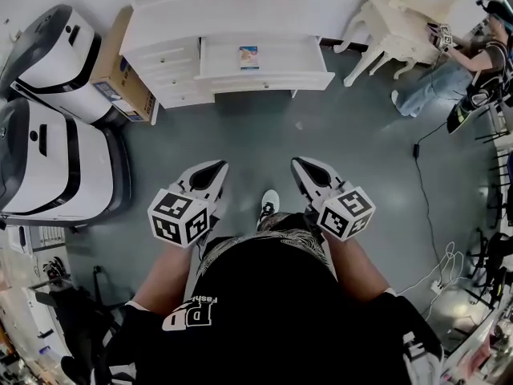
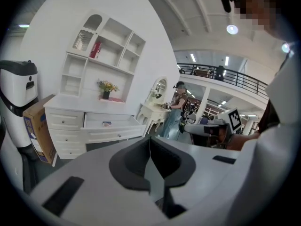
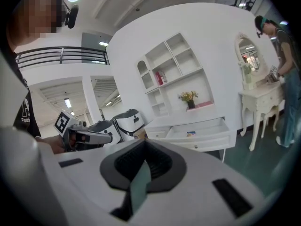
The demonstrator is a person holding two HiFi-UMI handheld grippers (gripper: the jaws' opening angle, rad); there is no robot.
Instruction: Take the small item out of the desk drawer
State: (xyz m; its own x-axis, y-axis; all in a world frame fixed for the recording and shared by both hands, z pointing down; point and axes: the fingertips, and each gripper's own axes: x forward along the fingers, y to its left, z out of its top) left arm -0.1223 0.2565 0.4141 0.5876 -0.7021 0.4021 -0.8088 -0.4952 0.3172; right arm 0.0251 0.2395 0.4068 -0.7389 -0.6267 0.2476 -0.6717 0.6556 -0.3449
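Item: a small flat blue-and-orange thing lies on the drawer bottom, a little left of the middle, clear of all four walls. I cannot tell what it is from here.
Drawer: the wide middle drawer of the white desk is already pulled out, so the item lies open from above. The small drawers at the desk's left end are shut.
Left gripper: my left gripper has its jaws pressed together with nothing between them. It is held low in front of me and aimed at the desk.
Right gripper: my right gripper is likewise closed and empty, level with the left one and apart from it.
Gap: both tools are well short of the drawer's front edge, with bare floor between.
Step in hand: the approach, as I judge it. Nothing has been reached for yet.
Next move: I need to get close to the drawer's front edge and spread one pair of jaws. Then I should come down over the front wall onto the item. It looks thin and flat, so catching an edge may be the hard part.
Around: a cardboard box leans at the desk's left end, with white machines beyond it. A dressing table with another person stands off the right end.
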